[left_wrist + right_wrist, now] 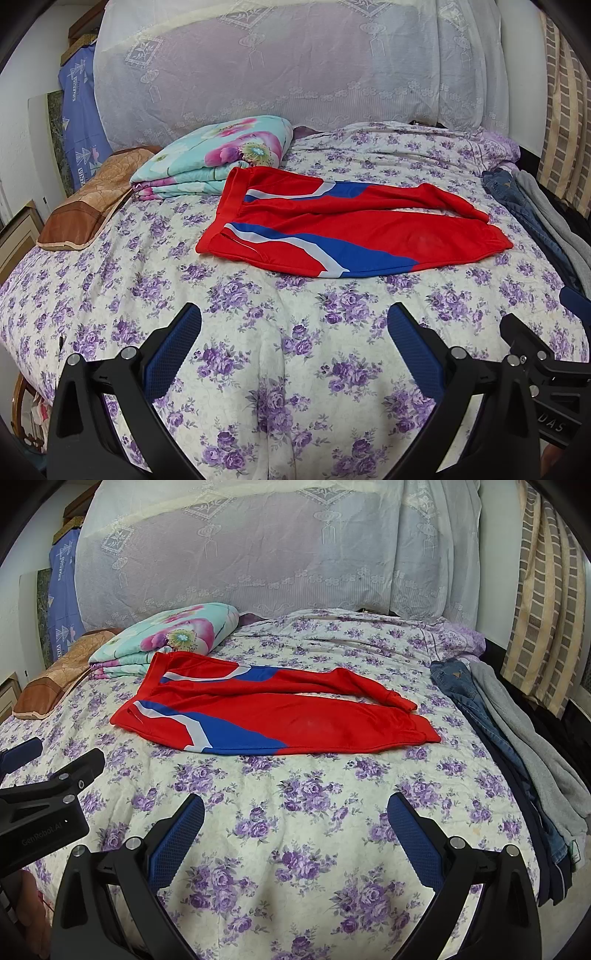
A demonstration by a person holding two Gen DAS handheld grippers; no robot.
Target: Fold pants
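Observation:
Red pants [354,225] with blue and white side stripes lie spread out on the floral bedspread [258,314], waistband to the left, legs to the right; the far leg is rumpled at its end. They also show in the right wrist view [280,716]. My left gripper [293,321] is open and empty, hovering over the bedspread short of the pants. My right gripper [295,808] is open and empty, likewise short of the pants. The left gripper shows at the left edge of the right wrist view [51,775].
A folded floral quilt [218,155] and a brown pillow [88,206] sit at the back left. Jeans [476,709] and a grey garment [532,746] lie along the bed's right edge. A lace-covered headboard [280,66] stands behind.

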